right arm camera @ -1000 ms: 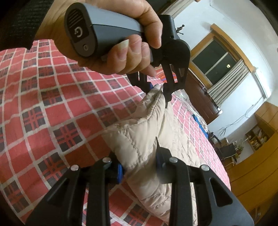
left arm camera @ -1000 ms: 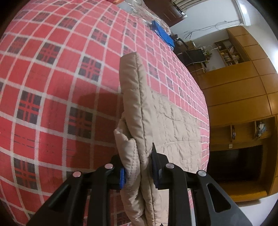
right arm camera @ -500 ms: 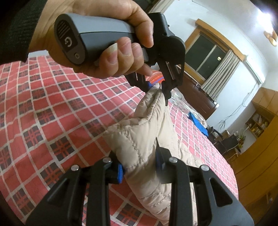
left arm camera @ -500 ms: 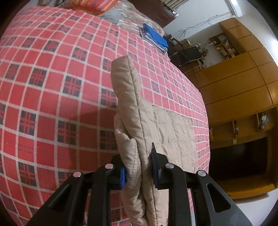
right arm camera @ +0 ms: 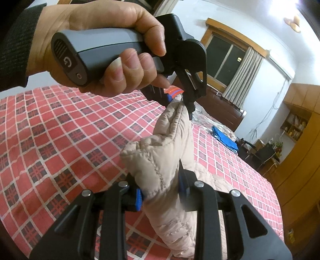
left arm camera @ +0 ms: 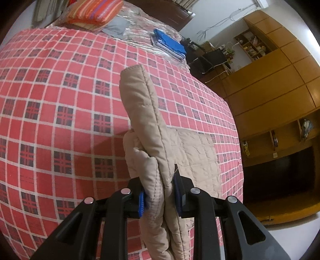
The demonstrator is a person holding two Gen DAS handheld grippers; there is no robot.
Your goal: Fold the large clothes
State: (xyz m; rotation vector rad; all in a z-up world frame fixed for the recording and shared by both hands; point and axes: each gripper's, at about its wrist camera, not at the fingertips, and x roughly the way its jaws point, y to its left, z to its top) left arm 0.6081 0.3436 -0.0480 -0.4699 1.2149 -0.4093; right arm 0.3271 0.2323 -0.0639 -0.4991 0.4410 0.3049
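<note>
**Two grippers lift the edge of a quilted beige garment above a red plaid bed**

In the left wrist view, a red plaid bedspread (left arm camera: 60, 120) fills the left and centre of the frame. At the upper left lies a striped orange cushion (left arm camera: 94, 14); further right along the top edge sits a stack of folded blue cloth (left arm camera: 170, 45). At lower centre the left gripper (left arm camera: 160, 197) is clamped on a thick doubled fold of the beige quilted garment (left arm camera: 148, 124), its blue-padded fingers (left arm camera: 141, 203) pressing from both sides. The held edge rises upright through the middle of the frame, while the rest of the garment lies flat on the bed just right of it. Wooden cabinets (left arm camera: 276, 84) fill the right side.

In the right wrist view, a hand (right arm camera: 104, 46) at the upper left holds the grey handle of the left gripper (right arm camera: 181, 103), which pinches the far end of the same raised edge near the frame's centre. At lower centre the right gripper (right arm camera: 161, 195) is closed on the near end of the beige quilted garment (right arm camera: 160, 160). A curtained window (right arm camera: 230, 56) sits at the upper right.

Holding one edge at two spaced points probably keeps it taut and level, so the raised portion can be carried across the flat part to make a fold.
</note>
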